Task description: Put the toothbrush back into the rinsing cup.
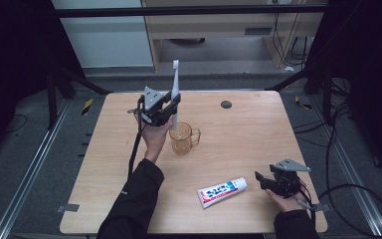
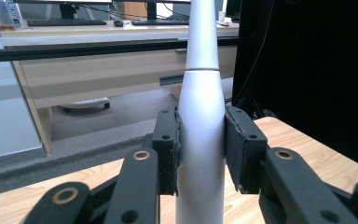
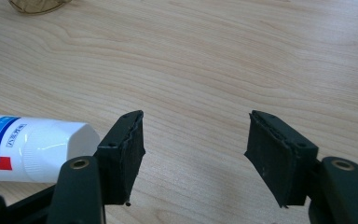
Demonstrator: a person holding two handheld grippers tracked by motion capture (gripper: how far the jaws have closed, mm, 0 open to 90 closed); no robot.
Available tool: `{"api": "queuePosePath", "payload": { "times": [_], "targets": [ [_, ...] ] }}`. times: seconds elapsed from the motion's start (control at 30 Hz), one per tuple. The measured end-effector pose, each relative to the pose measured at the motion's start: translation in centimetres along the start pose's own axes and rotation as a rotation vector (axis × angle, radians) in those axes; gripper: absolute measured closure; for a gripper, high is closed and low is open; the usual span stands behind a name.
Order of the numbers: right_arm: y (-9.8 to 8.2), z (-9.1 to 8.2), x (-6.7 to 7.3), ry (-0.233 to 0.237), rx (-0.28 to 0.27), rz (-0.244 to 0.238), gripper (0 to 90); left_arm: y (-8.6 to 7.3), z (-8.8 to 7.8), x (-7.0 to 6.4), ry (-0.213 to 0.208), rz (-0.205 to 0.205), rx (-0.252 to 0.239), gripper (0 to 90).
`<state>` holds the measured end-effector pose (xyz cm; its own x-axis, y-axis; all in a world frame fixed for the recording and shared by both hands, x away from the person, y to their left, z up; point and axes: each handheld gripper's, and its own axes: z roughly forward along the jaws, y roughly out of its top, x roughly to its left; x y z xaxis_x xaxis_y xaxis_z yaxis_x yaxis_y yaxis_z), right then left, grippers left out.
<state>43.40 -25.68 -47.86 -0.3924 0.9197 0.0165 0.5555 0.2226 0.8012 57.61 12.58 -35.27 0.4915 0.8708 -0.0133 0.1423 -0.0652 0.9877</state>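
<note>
My left gripper [image 1: 171, 107] is shut on a white electric toothbrush [image 1: 175, 84] and holds it upright, brush head up, just above and behind an amber glass mug [image 1: 182, 138] near the table's middle. In the left gripper view both pads [image 2: 168, 149] press the toothbrush [image 2: 201, 140] handle from either side. A white toothpaste tube [image 1: 222, 191] with blue and red print lies flat near the front edge. My right gripper [image 1: 259, 180] rests low at the front right, open, nothing between its jaws. In the right gripper view the toothpaste tube's cap [image 3: 51, 147] lies just left of the gripper [image 3: 196, 149].
The wooden table [image 1: 243, 134] has a small dark round inset [image 1: 226, 104] at the back. A black frame bar crosses behind the table, with a desk beyond it. Cables run over the floor at the right.
</note>
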Motion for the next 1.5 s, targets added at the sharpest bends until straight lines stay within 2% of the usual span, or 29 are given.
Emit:
{"api": "queuePosePath", "payload": {
  "times": [0.13,0.4,0.87,1.27,1.5],
  "targets": [
    [0.0,-0.1,-0.1,-0.001,0.0,0.002,36.4,-0.4,0.4,-0.2,-0.011,-0.003,-0.014,66.8],
    [0.0,0.0,0.0,0.001,0.002,-0.003,36.5,-2.2,0.6,0.2,-0.028,-0.028,-0.005,66.8],
    [0.0,0.0,0.1,0.004,0.009,0.004,36.6,-4.7,0.6,0.4,-0.02,-0.057,0.001,66.8],
    [-0.1,0.1,0.1,-0.006,0.011,-0.005,36.8,-6.8,0.2,0.4,-0.038,-0.063,0.013,66.8],
    [-0.1,0.0,0.1,-0.006,0.008,-0.008,36.8,-8.0,0.3,0.1,-0.048,-0.056,0.038,66.7]
  ]
}}
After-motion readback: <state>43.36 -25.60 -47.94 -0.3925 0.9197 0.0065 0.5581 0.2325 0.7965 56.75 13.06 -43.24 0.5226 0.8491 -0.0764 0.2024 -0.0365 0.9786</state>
